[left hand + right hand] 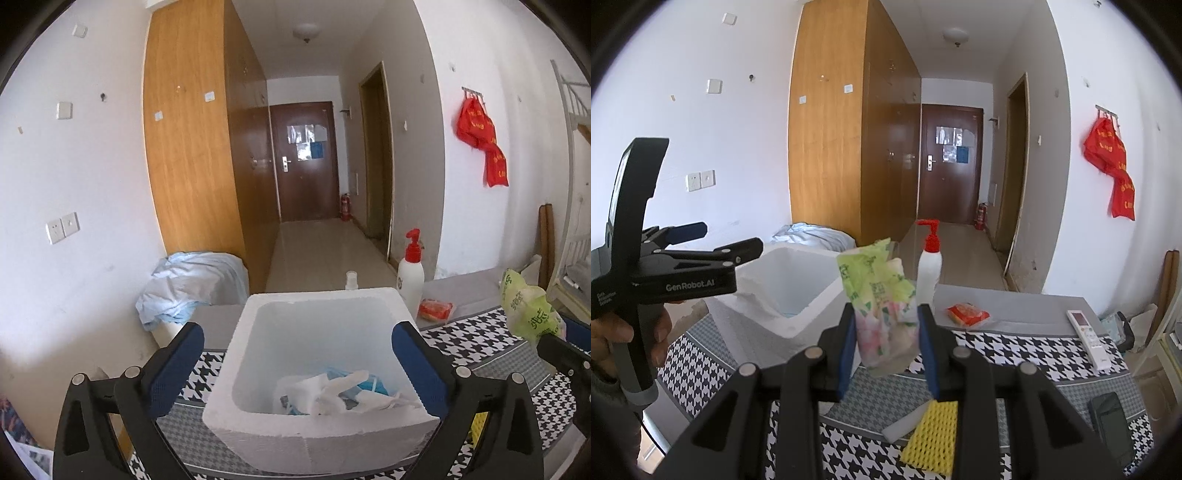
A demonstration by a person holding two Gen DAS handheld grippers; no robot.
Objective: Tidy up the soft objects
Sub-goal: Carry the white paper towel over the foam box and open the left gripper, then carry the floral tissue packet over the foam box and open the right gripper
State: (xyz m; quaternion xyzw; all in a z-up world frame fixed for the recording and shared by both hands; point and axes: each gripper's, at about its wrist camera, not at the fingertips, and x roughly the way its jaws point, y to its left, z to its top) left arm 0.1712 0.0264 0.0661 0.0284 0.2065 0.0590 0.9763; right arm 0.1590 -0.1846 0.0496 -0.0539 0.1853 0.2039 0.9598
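Box (pixel 321 439) sat on the table (pixel 1015 343) ahead of me, wipes (pixel 332 391) inside | pump bottle (pixel 929 269) behind its right corner | snack packet (pixel 967 314) right of bottle | remote (pixel 1087 338) further right | sponge (pixel 932 437) nearest me.

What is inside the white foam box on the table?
The foam box holds crumpled white plastic with something blue beneath it, piled at the near side. The rest of the floor looks bare. What lies under the pile is covered.
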